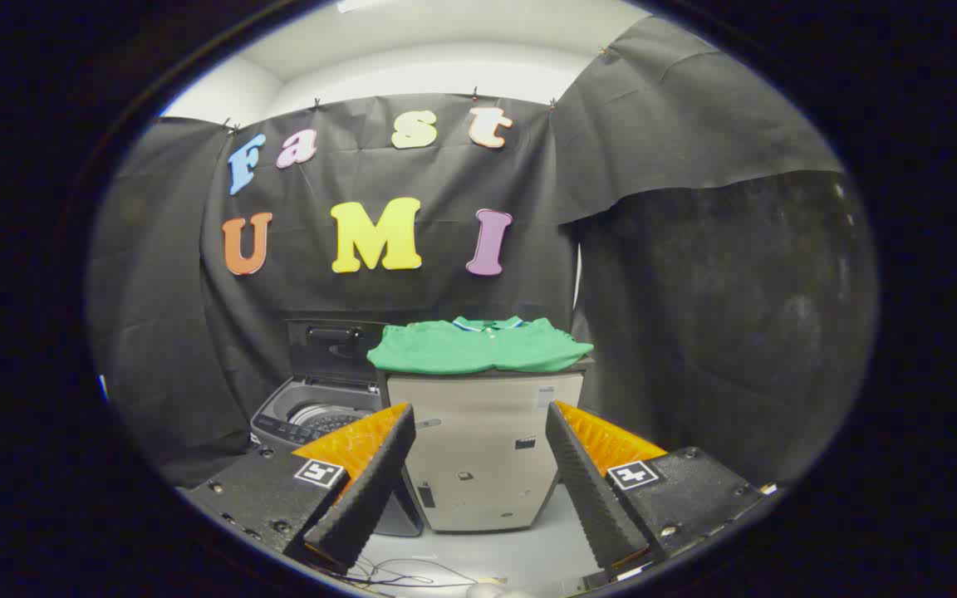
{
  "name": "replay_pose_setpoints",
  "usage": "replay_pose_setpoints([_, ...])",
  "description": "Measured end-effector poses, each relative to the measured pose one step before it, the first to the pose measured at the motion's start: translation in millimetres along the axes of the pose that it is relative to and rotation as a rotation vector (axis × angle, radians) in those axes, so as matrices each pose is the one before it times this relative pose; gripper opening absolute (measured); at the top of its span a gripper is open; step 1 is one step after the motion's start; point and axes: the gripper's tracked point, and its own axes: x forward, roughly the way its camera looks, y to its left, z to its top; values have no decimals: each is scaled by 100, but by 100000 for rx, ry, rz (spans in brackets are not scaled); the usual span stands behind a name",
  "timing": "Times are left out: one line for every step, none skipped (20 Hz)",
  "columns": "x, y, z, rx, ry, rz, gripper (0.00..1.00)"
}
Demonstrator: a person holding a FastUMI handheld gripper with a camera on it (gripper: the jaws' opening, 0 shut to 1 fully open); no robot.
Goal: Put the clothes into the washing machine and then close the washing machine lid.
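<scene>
A folded green shirt [478, 346] with a striped collar lies on top of a beige cabinet [483, 453], well beyond my fingers. To the cabinet's left stands a grey top-loading washing machine [312, 415] with its dark lid [333, 349] raised upright and the drum showing. My gripper [478, 473] is open, with nothing between its two orange-backed fingers [370, 482]. It hangs some way short of the cabinet, facing the cabinet's front.
Black cloth walls close the booth behind and on both sides. The pale floor [487, 556] runs from under the fingers to the cabinet's foot, and thin cables [399, 573] lie on it near the left finger.
</scene>
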Motion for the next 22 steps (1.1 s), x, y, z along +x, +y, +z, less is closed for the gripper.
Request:
replay_pose_setpoints([-20, 231, 12, 241, -246, 257, 100])
replay_pose_setpoints([46, 244, -115, -243, 233, 91, 100])
replay_pose_setpoints([35, 47, -162, -601, 305, 2, 100])
replay_pose_setpoints([159, 135, 148, -354, 11, 150, 100])
replay_pose_setpoints([-53, 79, -51, -299, 334, 310, 100])
replay_pose_setpoints([-57, 155, -15, -233, 116, 228, 100])
replay_pose_setpoints([-52, 54, 140, -132, -195, -49, 100])
replay_pose_setpoints([1, 42, 131, -11, -328, 73, 100])
replay_pose_setpoints([103, 3, -14, 113, 136, -19, 100])
replay_pose_setpoints([81, 126, -44, 183, 18, 212, 100])
replay_pose_setpoints([112, 91, 53, 105, -156, 15, 100])
replay_pose_setpoints([107, 72, -9, -37, 33, 51, 100])
replay_pose_setpoints([-3, 44, -81, -107, -85, 133, 100])
replay_pose_setpoints([43, 45, -111, -272, 158, -83, 100])
replay_pose_setpoints([97, 23, -17, -26, 66, 9, 100])
replay_pose_setpoints([-39, -45, -50, 86, 129, -146, 100])
replay_pose_setpoints([137, -74, 28, 143, -6, -339, 100])
replay_pose_setpoints([28, 12, 83, 211, 69, -290, 100])
replay_pose_setpoints([97, -22, 45, 116, 121, -120, 100])
replay_pose_setpoints([95, -55, 213, 292, -196, -406, 100])
replay_pose_setpoints([75, -127, 346, 567, -212, -372, 100])
replay_pose_setpoints([201, 5, 418, 741, -139, -514, 100])
